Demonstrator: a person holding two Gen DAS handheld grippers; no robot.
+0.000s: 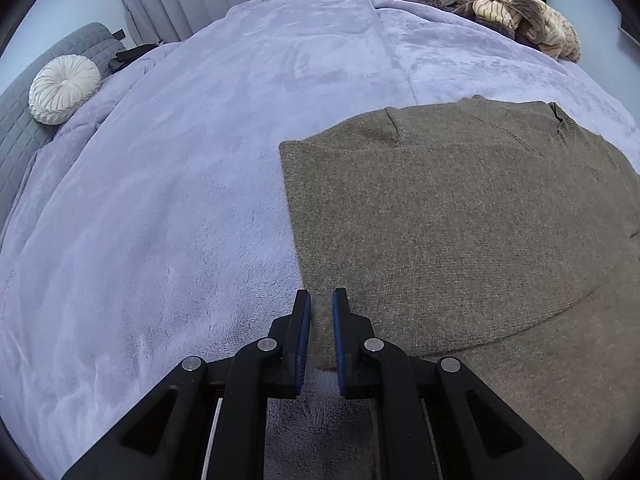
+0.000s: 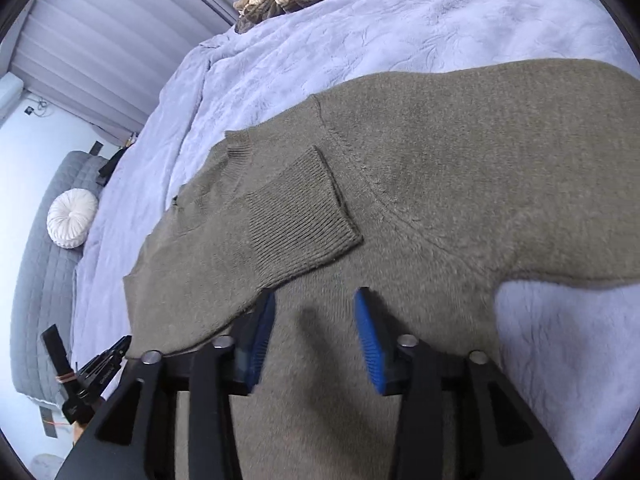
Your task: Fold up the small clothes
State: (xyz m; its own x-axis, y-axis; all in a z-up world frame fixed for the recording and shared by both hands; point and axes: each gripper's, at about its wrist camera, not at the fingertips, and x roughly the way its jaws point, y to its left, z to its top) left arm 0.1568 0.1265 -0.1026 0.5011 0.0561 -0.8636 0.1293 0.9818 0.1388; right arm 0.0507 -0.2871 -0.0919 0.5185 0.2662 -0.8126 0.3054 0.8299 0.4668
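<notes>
An olive-brown knit sweater [image 1: 460, 208] lies flat on the lilac bed cover [image 1: 180, 200]. One sleeve with a ribbed cuff [image 2: 304, 208] is folded across its body [image 2: 460, 168]. My left gripper [image 1: 321, 300] is at the sweater's near left edge, its blue pads a narrow gap apart with the edge of the fabric between them. My right gripper [image 2: 316, 300] is open wide, low over the sweater's body just below the folded sleeve, nothing between its pads. The other gripper [image 2: 96, 372] shows at the lower left of the right wrist view.
A pile of striped cream and brown clothes [image 1: 516, 16] lies at the far end of the bed. A round white cushion [image 1: 64, 90] rests on a grey quilted headboard [image 1: 24, 128]. Pleated curtains [image 2: 100, 40] hang behind the bed.
</notes>
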